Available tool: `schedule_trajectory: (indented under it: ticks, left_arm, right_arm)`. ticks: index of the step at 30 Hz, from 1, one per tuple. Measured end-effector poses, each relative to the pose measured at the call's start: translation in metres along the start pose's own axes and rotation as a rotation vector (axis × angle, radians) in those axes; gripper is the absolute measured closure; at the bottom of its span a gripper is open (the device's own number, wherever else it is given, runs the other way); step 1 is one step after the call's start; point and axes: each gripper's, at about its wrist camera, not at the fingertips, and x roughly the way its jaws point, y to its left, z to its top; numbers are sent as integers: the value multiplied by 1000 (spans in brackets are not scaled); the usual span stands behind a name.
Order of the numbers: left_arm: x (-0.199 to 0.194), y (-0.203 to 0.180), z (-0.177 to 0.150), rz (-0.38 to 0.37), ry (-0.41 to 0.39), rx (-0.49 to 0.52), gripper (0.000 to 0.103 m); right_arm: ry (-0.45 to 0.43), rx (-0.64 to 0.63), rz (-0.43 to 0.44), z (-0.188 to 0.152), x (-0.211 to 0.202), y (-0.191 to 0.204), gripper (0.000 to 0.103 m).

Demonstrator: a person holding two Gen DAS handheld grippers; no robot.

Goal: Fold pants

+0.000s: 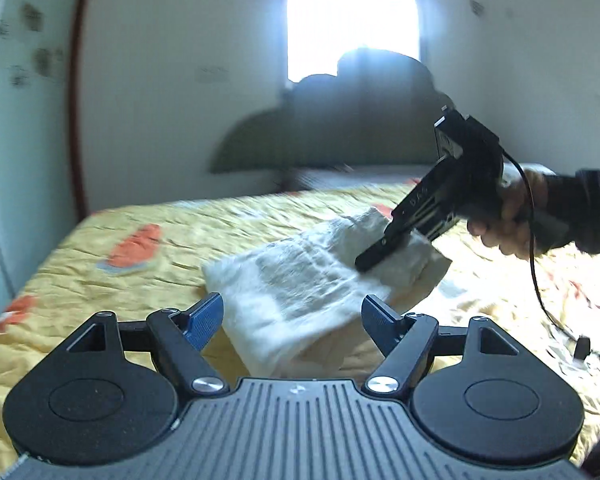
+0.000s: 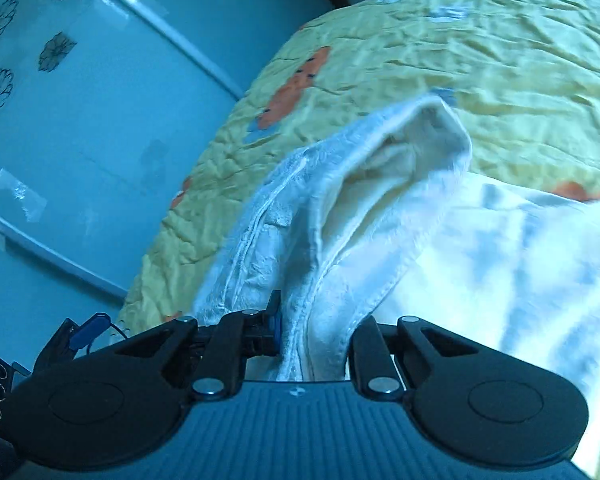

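The white pants [image 1: 300, 276] lie partly folded on the yellow bedspread [image 1: 100, 280], in the middle of the left wrist view. My left gripper [image 1: 292, 316] is open and empty, just above the near edge of the pants. My right gripper [image 1: 384, 248] comes in from the right, held by a hand, with its tip on the far end of the pants. In the right wrist view my right gripper [image 2: 314, 340] is shut on a thick bunch of the white pants [image 2: 340, 216], which rise from between the fingers.
The bedspread [image 2: 500, 60] has orange patches and covers the bed. A dark headboard [image 1: 340, 132] and bright window [image 1: 352, 20] stand behind. A pale wardrobe door [image 2: 80, 120] with flower prints runs along the bed's left side. A black cable [image 1: 540, 280] hangs from the right gripper.
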Motion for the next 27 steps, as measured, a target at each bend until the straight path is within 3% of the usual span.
schedule_trajectory:
  ticks: [5, 9, 12, 14, 18, 20, 22, 24, 27]
  left_arm:
    - [41, -38, -7, -144, 112, 45, 24]
    - [73, -54, -11, -207, 196, 77, 24]
    - [95, -57, -18, -149, 240, 102, 24]
    - [100, -56, -20, -95, 237, 122, 24]
    - [92, -47, -22, -27, 226, 113, 23]
    - [94, -36, -27, 9, 246, 89, 23]
    - [98, -24, -31, 26, 272, 27, 22]
    - [101, -15, -34, 22, 284, -43, 17]
    - [104, -15, -37, 25, 290, -57, 15]
  right_arm:
    - [-6, 118, -28, -15, -19, -61, 89]
    - [-32, 87, -1, -26, -29, -60, 89]
    - [-43, 106, 25, -27, -32, -74, 88]
    - [-56, 150, 45, -28, -33, -84, 78]
    - [-211, 264, 139, -46, -68, -102, 71]
    - [-298, 315, 143, -63, -88, -108, 54]
    - [-340, 339, 152, -80, -100, -110, 51]
    - [-334, 353, 132, -95, -105, -108, 51]
    - [-298, 344, 106, -108, -100, -98, 51]
